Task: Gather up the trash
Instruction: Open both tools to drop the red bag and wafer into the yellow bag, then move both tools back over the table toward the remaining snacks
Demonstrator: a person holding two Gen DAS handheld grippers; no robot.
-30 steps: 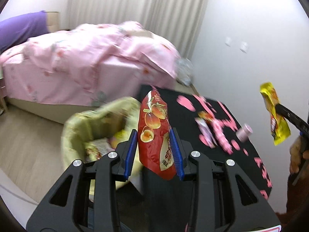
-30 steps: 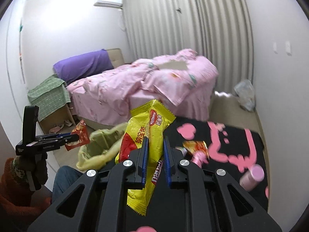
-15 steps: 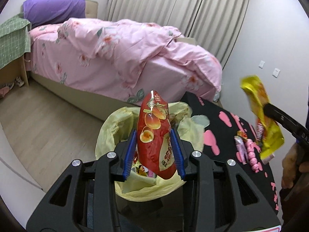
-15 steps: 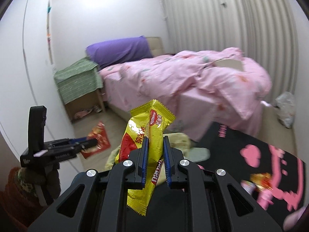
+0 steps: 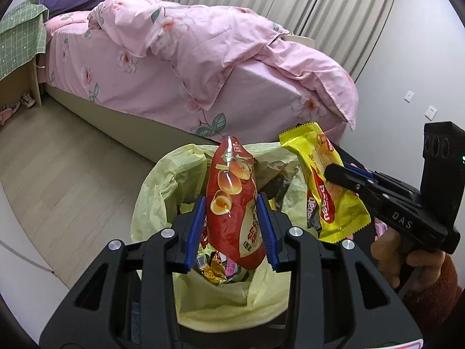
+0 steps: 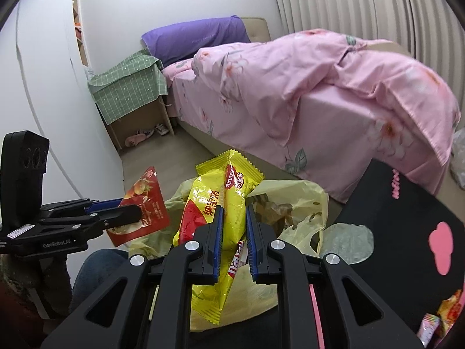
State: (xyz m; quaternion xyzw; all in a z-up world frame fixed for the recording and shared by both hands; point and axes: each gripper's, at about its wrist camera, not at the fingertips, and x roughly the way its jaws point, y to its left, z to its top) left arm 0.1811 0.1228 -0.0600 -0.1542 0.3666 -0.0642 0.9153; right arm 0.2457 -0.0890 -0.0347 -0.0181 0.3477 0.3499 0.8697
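The left gripper pinches a red snack packet between its blue pads, holding it upright over the open mouth of the yellow trash bag, presumably so that it falls straight in once let go. The right gripper is clamped on a yellow snack wrapper, hanging at about 2 o'clock from the red packet in the left view, also over the bag. Wrappers already lie inside. More litter waits on the black table at 4 o'clock. A pink bed stands beyond.
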